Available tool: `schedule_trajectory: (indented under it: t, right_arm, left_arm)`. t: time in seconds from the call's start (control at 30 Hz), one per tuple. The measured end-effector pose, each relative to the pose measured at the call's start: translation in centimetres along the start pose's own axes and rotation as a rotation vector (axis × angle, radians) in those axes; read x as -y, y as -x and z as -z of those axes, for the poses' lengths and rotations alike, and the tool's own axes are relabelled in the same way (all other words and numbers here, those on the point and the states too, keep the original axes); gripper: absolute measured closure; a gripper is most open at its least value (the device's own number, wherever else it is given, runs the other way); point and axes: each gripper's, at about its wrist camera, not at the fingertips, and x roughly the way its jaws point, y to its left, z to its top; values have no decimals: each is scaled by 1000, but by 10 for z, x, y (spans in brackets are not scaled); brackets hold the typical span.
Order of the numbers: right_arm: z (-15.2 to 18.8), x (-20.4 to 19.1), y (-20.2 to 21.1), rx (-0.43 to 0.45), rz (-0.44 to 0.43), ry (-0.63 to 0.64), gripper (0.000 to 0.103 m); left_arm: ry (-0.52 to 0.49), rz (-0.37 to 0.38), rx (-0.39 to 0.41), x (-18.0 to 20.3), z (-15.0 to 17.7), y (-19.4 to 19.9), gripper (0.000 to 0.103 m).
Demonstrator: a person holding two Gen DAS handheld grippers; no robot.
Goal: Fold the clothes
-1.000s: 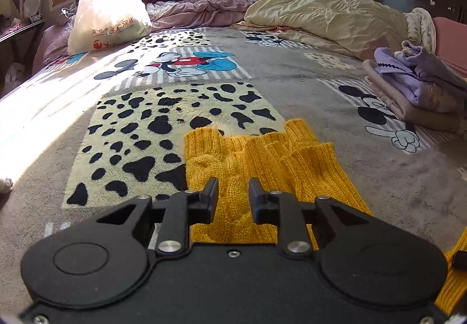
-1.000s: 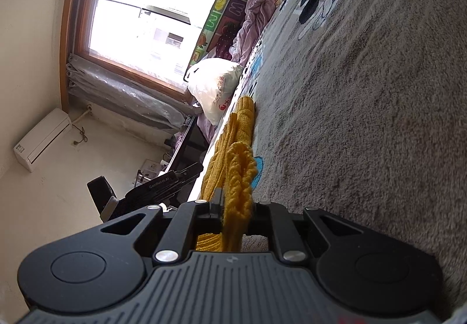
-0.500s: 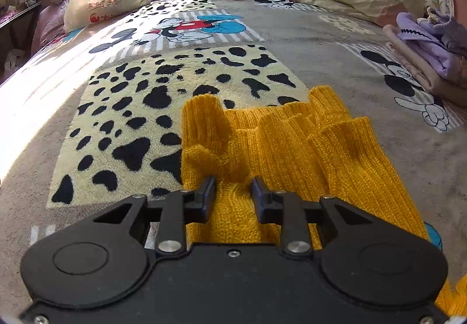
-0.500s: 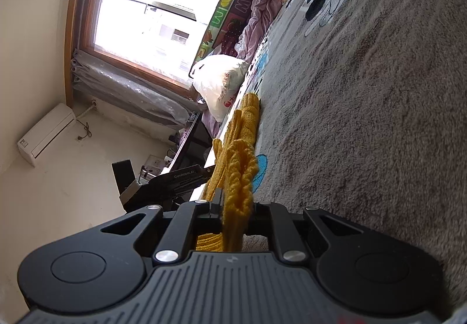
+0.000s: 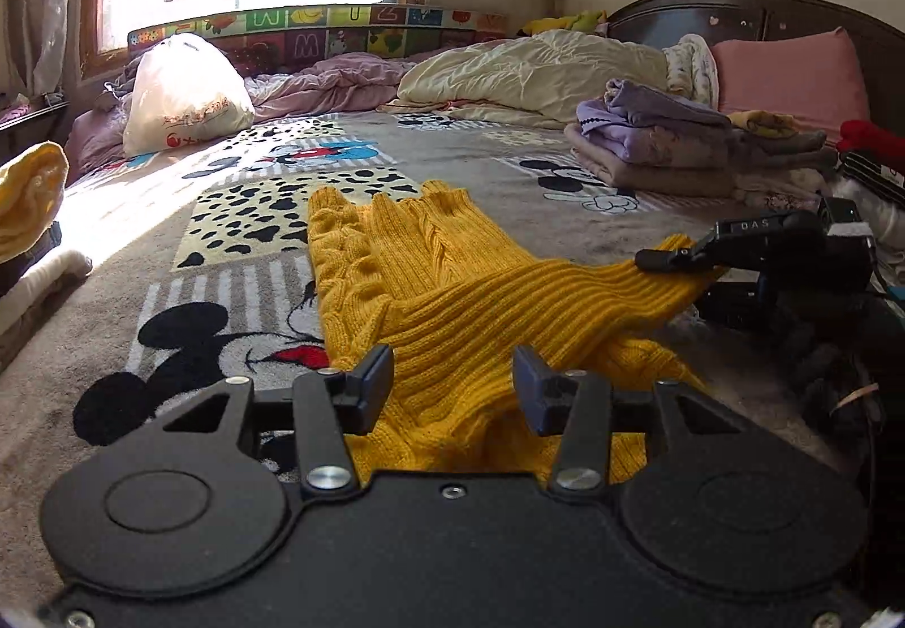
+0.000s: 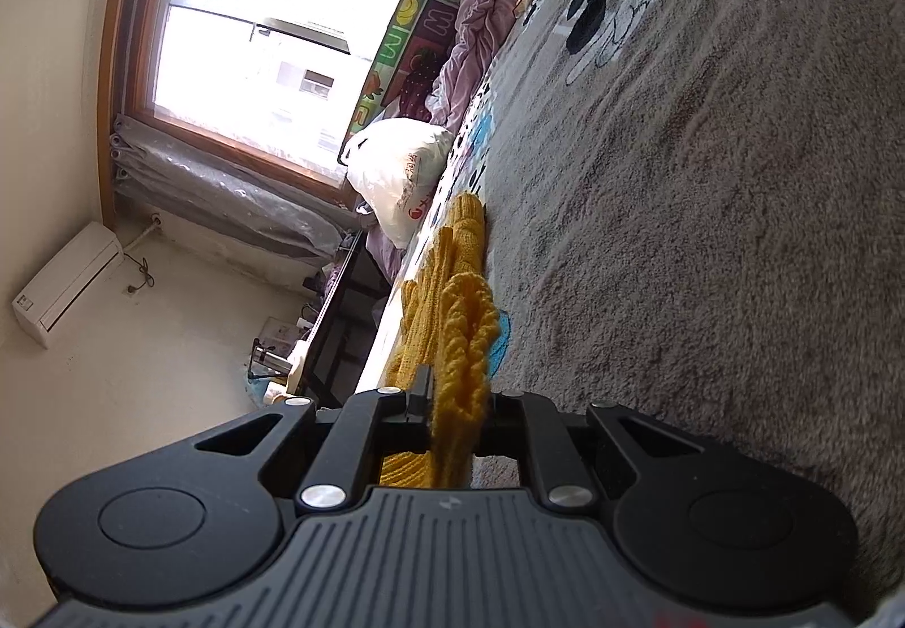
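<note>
Open blanket [image 5: 565, 254] betw. yellow sweater [image 5: 430, 277] & folded pile [image 5: 667, 147]; white bag [image 5: 181, 96] far left.

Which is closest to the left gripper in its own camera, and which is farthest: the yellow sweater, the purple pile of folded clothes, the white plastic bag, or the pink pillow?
From the left gripper:
1. Yellow sweater, right between its open fingers.
2. Purple pile of folded clothes, middle of the bed, on the right.
3. White plastic bag, far left, and pink pillow, far right: both at the bed's far end, too close to call.
</note>
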Motion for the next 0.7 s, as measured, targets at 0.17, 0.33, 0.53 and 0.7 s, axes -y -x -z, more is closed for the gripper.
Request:
schedule_trajectory:
  t: [0.17, 0.33, 0.53, 0.7]
  right_arm:
    - [-1, -36, 6, 13, 46, 31, 90]
    - [-15, -70, 4, 37, 102, 78, 91]
    - [-21, -102, -12, 15, 141, 156, 91]
    - [-23, -112, -17, 18, 169, 157, 91]
  left_arm:
    - [-150, 6, -82, 11, 23, -23, 64]
    - [-229, 21, -30, 8, 29, -8, 64]
    - [-163, 158, -57, -4, 44, -7, 64]
    - [-43, 223, 73, -22, 24, 26, 63]
